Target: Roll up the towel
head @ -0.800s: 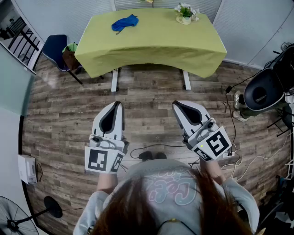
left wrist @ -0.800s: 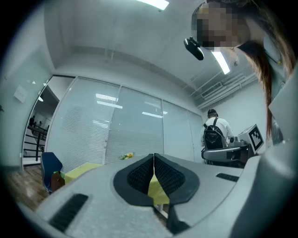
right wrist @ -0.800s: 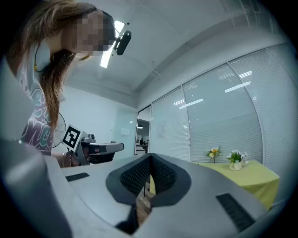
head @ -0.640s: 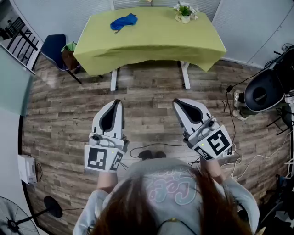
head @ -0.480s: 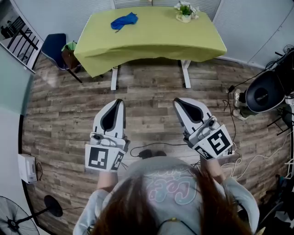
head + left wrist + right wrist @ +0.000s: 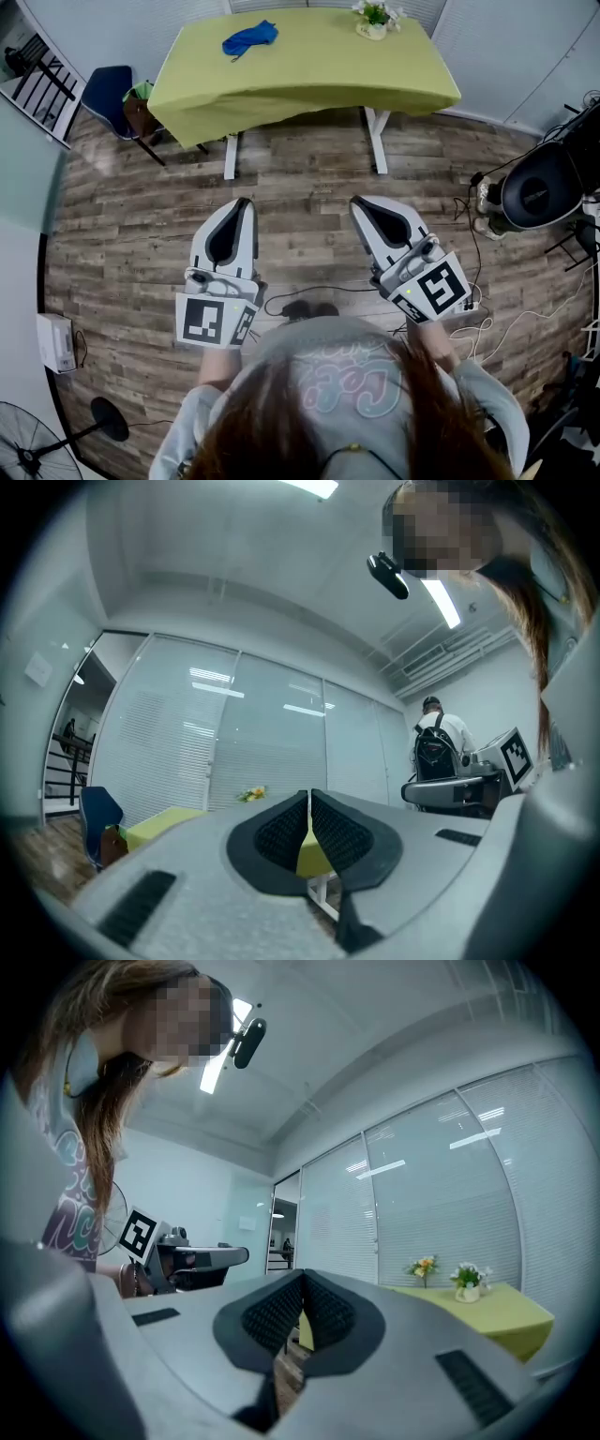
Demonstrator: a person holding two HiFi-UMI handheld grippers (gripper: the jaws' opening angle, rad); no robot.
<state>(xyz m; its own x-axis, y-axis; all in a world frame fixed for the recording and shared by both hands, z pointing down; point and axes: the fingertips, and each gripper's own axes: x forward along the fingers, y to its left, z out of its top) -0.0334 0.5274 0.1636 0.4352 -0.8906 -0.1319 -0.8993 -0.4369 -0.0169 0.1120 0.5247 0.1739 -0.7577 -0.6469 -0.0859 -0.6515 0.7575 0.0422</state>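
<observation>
Two empty claws, left claw (image 6: 245, 203) and right claw (image 6: 357, 201) pinched together, blue towel (image 6: 249, 38) far ahead on table (image 6: 319, 70).

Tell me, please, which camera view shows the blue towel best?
The head view: the blue towel lies crumpled on the green table, in full sight though far off. The left gripper view and right gripper view catch only parts of that table; no towel shows in either.

One towel (image 6: 249, 39), one table (image 6: 314, 67)
</observation>
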